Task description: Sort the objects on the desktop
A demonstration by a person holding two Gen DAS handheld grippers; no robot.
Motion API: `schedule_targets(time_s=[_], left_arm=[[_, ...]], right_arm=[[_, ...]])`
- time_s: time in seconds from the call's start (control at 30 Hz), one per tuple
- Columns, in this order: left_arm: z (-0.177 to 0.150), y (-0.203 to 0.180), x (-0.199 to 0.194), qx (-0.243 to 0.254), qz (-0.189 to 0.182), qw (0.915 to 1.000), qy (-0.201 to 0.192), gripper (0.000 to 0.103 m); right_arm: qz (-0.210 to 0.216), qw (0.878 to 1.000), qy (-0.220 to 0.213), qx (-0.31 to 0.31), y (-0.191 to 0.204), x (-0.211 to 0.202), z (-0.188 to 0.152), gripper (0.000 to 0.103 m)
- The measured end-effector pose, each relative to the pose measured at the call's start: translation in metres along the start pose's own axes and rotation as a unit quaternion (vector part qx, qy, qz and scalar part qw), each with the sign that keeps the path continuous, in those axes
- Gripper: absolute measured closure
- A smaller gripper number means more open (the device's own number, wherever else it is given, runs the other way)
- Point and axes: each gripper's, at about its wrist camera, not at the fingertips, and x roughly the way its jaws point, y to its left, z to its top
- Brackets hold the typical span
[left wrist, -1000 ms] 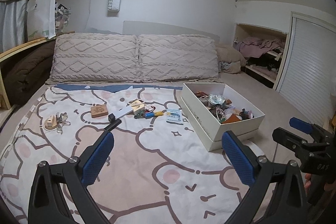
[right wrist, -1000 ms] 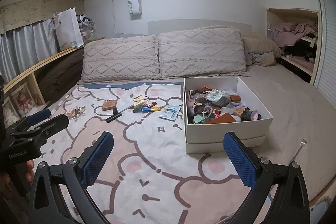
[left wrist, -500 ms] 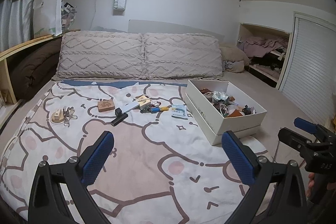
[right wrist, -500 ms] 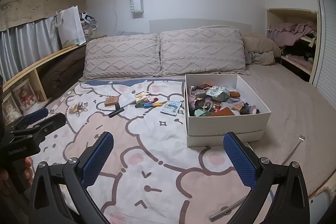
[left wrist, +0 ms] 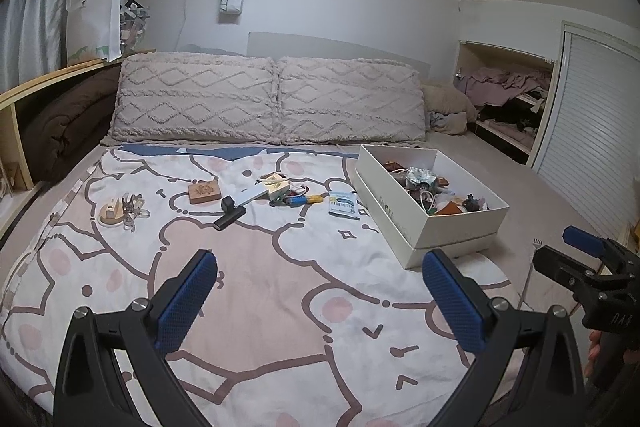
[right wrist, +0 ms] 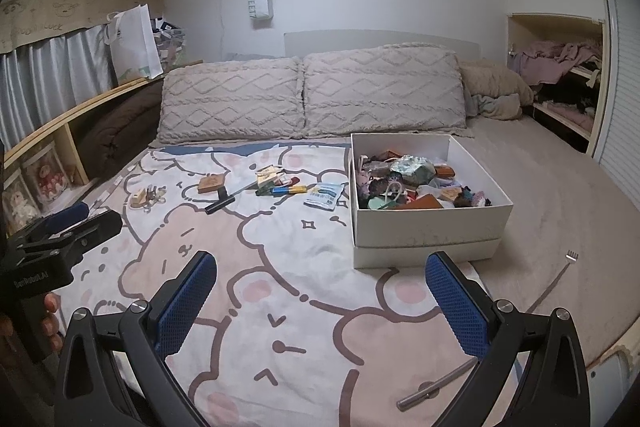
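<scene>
A white box (left wrist: 448, 227) (right wrist: 424, 225) full of small items sits on the bed at the right. Loose objects lie on the cartoon blanket (left wrist: 248, 291) beyond both grippers: a wooden block (left wrist: 204, 191) (right wrist: 211, 183), a black stick device (left wrist: 229, 217) (right wrist: 219, 204), a white card (left wrist: 251, 195), blue and yellow pens (left wrist: 300, 199) (right wrist: 289, 190), a blue-white packet (left wrist: 343, 203) (right wrist: 325, 195) and a wooden piece with keys (left wrist: 120, 211) (right wrist: 146, 197). My left gripper (left wrist: 320, 301) is open and empty, well short of them. My right gripper (right wrist: 322, 301) is open and empty too.
Two knitted pillows (left wrist: 272, 99) line the headboard. A wooden shelf (left wrist: 24, 95) runs along the left. A metal back scratcher (right wrist: 500, 331) lies on the bed's right edge. A closet nook (left wrist: 508, 107) and shutter door (left wrist: 592, 131) stand at the right.
Both grippers have pulled back from the objects and risen a little; the box and loose items look farther away. Both stay open and empty.
</scene>
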Motion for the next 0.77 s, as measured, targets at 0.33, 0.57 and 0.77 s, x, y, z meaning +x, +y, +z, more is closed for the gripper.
schedule_targets(time_s=[0.33,0.57,0.77], left_arm=[[-0.0033,-0.0012,0.0025,0.004,-0.002,1.0000,0.005,0.000],[-0.0056,-0.0021,0.0033,0.006,-0.003,1.0000,0.007,0.000],[-0.0062,-0.0032,0.0034,0.008,-0.003,0.9999,0.007,0.000]], right_arm=[[0.001,1.000,0.004,0.004,-0.0012,0.0005,-0.0028,0.000],[0.002,1.000,0.005,0.006,-0.0021,0.0011,-0.0030,0.000],[0.003,1.000,0.005,0.007,-0.0023,0.0009,-0.0029,0.000]])
